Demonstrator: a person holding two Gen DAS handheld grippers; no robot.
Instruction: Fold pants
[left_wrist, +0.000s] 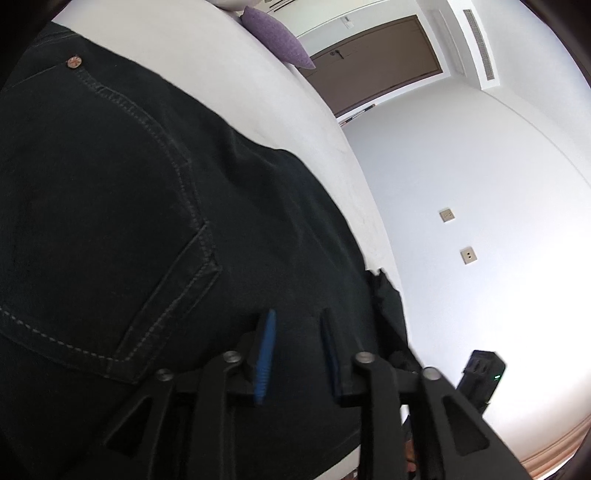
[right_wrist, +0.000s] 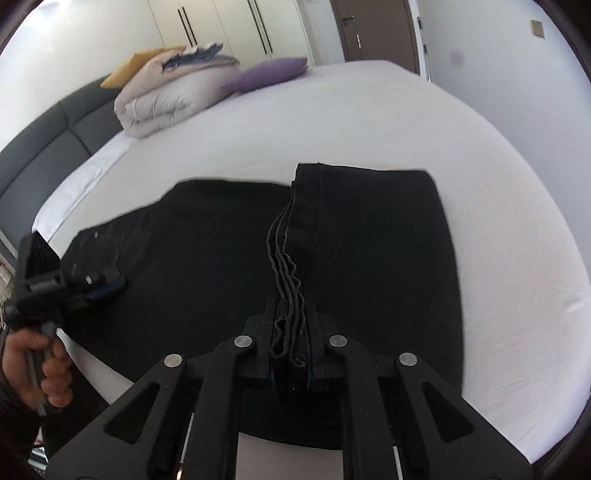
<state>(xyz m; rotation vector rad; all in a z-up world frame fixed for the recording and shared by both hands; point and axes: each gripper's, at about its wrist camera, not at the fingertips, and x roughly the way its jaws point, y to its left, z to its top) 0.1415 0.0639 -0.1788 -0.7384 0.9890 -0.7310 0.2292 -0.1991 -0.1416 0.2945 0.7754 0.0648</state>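
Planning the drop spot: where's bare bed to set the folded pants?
Free: bed sheet between the pants and purple pillow, and the strip right of the pants. Crowded: headboard corner with folded duvet; near edge, where left gripper and right gripper work.

one pants (right_wrist: 229, 258), two hand-held grippers (right_wrist: 291, 332), one purple pillow (right_wrist: 266, 72)

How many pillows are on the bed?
2. A purple pillow lies on the bed near the far edge, and a yellow pillow sits atop the folded duvet by the headboard. More may hide behind the duvet.
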